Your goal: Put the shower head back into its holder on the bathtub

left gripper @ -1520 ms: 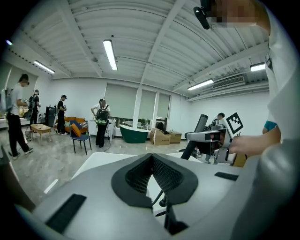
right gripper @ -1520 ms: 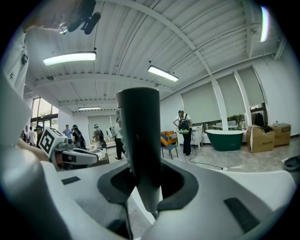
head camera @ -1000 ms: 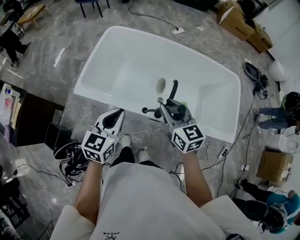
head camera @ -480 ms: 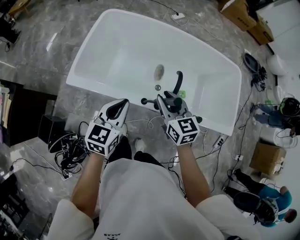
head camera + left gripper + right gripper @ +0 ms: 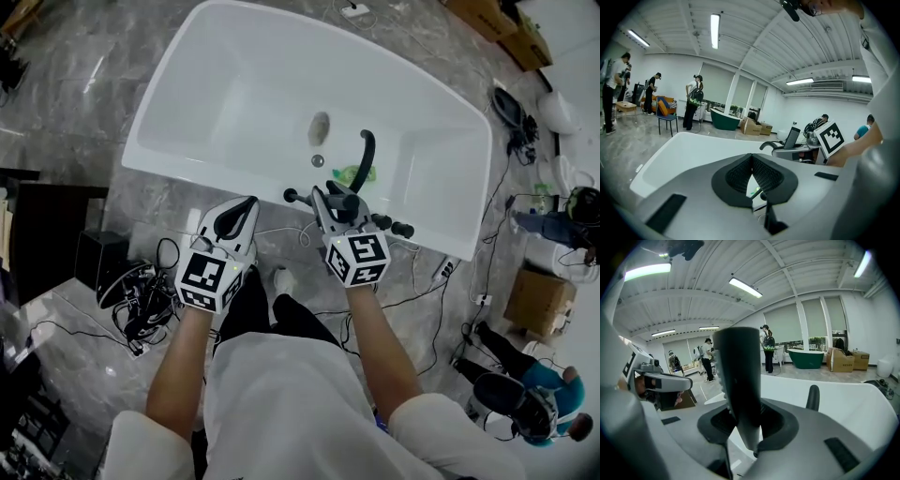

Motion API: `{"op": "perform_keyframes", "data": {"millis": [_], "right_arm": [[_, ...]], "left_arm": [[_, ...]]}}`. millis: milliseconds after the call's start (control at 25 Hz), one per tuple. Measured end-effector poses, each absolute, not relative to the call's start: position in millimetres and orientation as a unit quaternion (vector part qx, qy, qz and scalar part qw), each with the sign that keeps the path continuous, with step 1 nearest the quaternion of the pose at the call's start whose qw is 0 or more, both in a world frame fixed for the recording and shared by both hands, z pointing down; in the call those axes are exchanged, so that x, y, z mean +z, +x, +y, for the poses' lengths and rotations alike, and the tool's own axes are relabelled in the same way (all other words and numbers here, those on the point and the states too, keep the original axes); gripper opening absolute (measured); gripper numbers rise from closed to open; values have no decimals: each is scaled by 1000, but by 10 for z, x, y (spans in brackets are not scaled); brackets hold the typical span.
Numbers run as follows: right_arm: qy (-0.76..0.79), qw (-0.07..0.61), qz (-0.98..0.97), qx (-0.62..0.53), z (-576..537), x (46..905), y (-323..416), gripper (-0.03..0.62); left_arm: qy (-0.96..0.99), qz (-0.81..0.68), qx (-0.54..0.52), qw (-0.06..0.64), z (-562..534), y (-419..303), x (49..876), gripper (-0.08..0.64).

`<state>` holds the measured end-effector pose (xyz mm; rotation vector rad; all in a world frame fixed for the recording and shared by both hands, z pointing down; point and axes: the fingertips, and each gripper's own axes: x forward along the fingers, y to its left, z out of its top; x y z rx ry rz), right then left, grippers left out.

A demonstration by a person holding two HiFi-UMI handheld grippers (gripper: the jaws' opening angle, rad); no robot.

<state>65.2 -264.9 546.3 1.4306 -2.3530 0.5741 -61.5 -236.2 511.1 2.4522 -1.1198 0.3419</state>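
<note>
White bathtub (image 5: 234,103) on grey marbled floor (image 5: 70,112)

No legible txt, brand or no. in any view. Left marker cube (image 5: 208,278) & right marker cube (image 5: 358,258): b/w square codes only, no letters. Cardboard boxes (image 5: 843,360) at far wall: faint print, too small to read

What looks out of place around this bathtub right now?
The shower head is out of its holder, clamped in the right gripper at the near rim of the bathtub. A small green item, too small to identify, lies inside the tub by the black spout. Nothing looks spilled or broken.
</note>
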Motion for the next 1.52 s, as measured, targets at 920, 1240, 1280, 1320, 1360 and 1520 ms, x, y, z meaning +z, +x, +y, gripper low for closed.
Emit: {"op": "perform_keyframes", "data": {"millis": [920, 1240, 1280, 1320, 1360, 1520], "right_arm": [[519, 180, -808, 213, -2670, 6449, 566, 123], [531, 183, -799, 214, -2762, 6723, 572, 123], [533, 183, -798, 214, -2764, 6750, 573, 123], [535, 183, -796, 215, -2768, 6777, 574, 123], [537, 184, -795, 215, -2775, 6806, 575, 123], [542, 186, -790, 218, -2805, 6936, 583, 123]], "left_arm": [[879, -388, 152, 231, -2319, -499, 5845, 11], [878, -384, 154, 241, -2267, -486, 6062, 11], [877, -385, 153, 243, -2269, -486, 6074, 11], [877, -385, 152, 243, -2277, -484, 6085, 11], [877, -385, 151, 244, -2291, -477, 6100, 11], [877, -382, 152, 249, -2336, -438, 6198, 11]]}}
